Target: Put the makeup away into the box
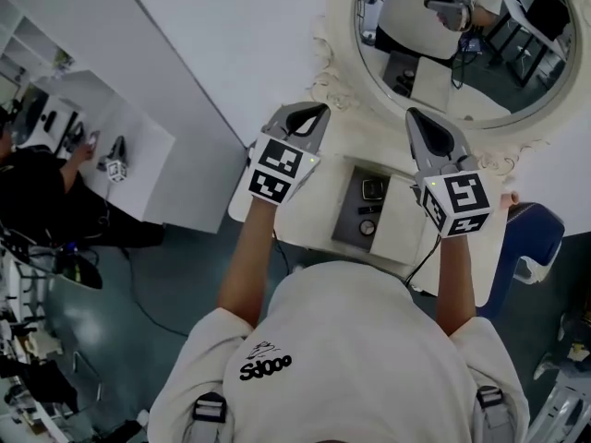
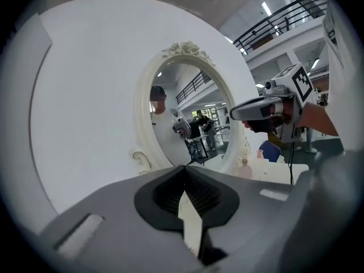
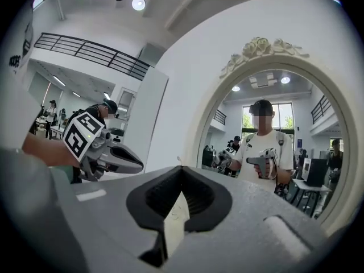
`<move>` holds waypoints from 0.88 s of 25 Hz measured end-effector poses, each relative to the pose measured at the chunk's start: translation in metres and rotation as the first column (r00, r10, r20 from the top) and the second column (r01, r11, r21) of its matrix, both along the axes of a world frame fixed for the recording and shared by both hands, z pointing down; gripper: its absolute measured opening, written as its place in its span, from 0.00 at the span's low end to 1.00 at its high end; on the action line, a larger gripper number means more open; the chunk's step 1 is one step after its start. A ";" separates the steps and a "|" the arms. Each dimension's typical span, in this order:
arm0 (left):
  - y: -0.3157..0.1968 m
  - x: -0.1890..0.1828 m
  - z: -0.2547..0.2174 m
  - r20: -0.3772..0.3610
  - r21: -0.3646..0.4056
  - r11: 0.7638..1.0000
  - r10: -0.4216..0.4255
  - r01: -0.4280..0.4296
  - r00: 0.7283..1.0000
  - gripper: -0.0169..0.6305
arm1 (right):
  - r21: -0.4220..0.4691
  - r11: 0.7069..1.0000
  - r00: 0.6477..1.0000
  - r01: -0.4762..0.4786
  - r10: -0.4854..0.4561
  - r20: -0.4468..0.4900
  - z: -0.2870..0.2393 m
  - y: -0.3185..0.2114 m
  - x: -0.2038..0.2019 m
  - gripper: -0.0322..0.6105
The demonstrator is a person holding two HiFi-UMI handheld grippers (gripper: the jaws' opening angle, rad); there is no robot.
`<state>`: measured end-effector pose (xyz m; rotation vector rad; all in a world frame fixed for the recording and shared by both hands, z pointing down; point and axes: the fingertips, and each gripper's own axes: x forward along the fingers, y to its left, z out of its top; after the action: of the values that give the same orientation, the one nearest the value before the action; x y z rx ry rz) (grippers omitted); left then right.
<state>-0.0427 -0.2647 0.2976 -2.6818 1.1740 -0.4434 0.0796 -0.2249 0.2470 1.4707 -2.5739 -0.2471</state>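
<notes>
Left claw (image 2: pixel 185 169), right claw (image 3: pixel 182 169): matt grey plastic shells, black ribbed pads (image 2: pixel 200 197). 
Mirror frame (image 1: pixel 340 35), 12 o'clock: cream, moulded, slight sheen; glass (image 1: pixel 443 67) glossy. 
Tabletop (image 1: pixel 309 229): smooth, matt white. 
Shirt (image 1: pixel 351 358): soft cloth.

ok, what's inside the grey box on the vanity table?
The grey box holds a square dark compact and a small round item, too small to name. The right gripper covers the far right corner of its pale section; contents there can't be seen.
</notes>
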 end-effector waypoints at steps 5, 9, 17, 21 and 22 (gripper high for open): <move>0.014 0.008 -0.039 -0.023 0.107 0.993 0.049 -0.046 0.999 0.05 | 0.035 0.999 1.000 0.022 -0.022 0.010 -0.021 0.006 -0.008 0.05; 0.026 0.012 -0.061 -0.034 0.171 0.983 0.079 -0.072 0.996 0.05 | 0.055 0.998 0.999 0.036 -0.036 -0.005 -0.031 0.009 -0.016 0.05; 0.034 0.013 -0.063 -0.033 0.176 0.981 0.084 -0.077 0.996 0.05 | 0.031 0.998 0.998 0.052 -0.050 -0.039 -0.026 0.011 -0.020 0.05; 0.037 0.014 -0.059 -0.024 0.170 0.982 0.088 -0.083 0.996 0.05 | 0.016 0.999 0.998 0.043 -0.042 -0.036 -0.020 0.011 -0.018 0.05; 0.037 0.014 -0.058 -0.025 0.166 0.983 0.088 -0.082 0.996 0.05 | 0.013 0.999 0.998 0.042 -0.041 -0.039 -0.019 0.012 -0.018 0.05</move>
<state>-0.0286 -0.2276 0.2399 -2.5931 1.0500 -0.2780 0.0616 -0.2133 0.2281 1.4042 -2.5792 -0.2962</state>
